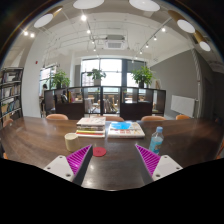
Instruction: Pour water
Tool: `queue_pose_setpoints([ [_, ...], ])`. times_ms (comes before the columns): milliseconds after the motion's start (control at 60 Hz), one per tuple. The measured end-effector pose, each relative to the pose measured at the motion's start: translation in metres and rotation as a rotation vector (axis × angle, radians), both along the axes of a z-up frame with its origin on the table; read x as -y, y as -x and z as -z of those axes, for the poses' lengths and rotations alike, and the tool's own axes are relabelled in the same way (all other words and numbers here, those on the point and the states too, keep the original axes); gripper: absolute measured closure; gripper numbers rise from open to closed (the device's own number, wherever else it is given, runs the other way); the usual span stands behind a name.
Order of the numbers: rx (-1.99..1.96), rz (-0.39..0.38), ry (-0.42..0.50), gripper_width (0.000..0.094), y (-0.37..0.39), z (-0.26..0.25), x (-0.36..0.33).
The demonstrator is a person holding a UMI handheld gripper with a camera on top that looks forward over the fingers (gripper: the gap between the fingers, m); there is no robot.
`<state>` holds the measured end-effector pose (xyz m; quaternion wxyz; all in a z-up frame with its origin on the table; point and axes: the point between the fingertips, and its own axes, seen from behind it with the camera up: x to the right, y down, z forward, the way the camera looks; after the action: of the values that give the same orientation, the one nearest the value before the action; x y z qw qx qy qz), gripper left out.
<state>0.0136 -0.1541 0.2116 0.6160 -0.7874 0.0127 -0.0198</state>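
I see a small clear bottle [156, 140] with a blue cap and pale blue label standing upright on the dark wooden table [115, 165], just beyond and slightly right of my right finger, while a yellow-green cup [72, 141] stands beyond the left finger with a small red round thing [99, 152] beside it. My gripper [112, 163] is released, fingers spread wide with nothing between the pads [146, 160]. Farther off, books [91, 126] are stacked at the table's middle, a blue-covered one [124, 128] to their right; nothing stands between the fingers and the bottle.
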Motion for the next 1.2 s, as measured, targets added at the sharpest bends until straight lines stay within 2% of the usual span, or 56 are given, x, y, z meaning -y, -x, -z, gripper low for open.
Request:
queue_pose_setpoints([
  [133,-0.001,0.044,-0.032,0.0087,-0.054,0.042,-0.013],
  [150,-0.006,0.053,-0.026,0.0095,-0.04,0.018,-0.011],
  [183,-0.011,0.058,-0.04,0.0102,-0.076,0.055,-0.023],
  [333,-0.068,0.107,-0.027,0.0111,-0.15,0.097,-0.052],
  [550,0.004,0.135,-0.042,0.0106,-0.221,0.118,-0.113],
  [833,0.028,0.132,-0.094,0.0122,-0.258,0.116,-0.198],
  [933,0.036,0.141,-0.093,0.0174,-0.263,0.12,-0.217],
  [1000,0.043,0.134,-0.097,0.031,-0.26,0.123,-0.225],
  [1033,0.048,0.15,-0.104,0.0424,-0.263,0.121,-0.224],
  [1133,0.058,0.172,-0.121,0.0471,-0.265,0.119,-0.222],
  [1200,0.082,0.188,-0.128,0.0542,-0.266,0.118,-0.22],
])
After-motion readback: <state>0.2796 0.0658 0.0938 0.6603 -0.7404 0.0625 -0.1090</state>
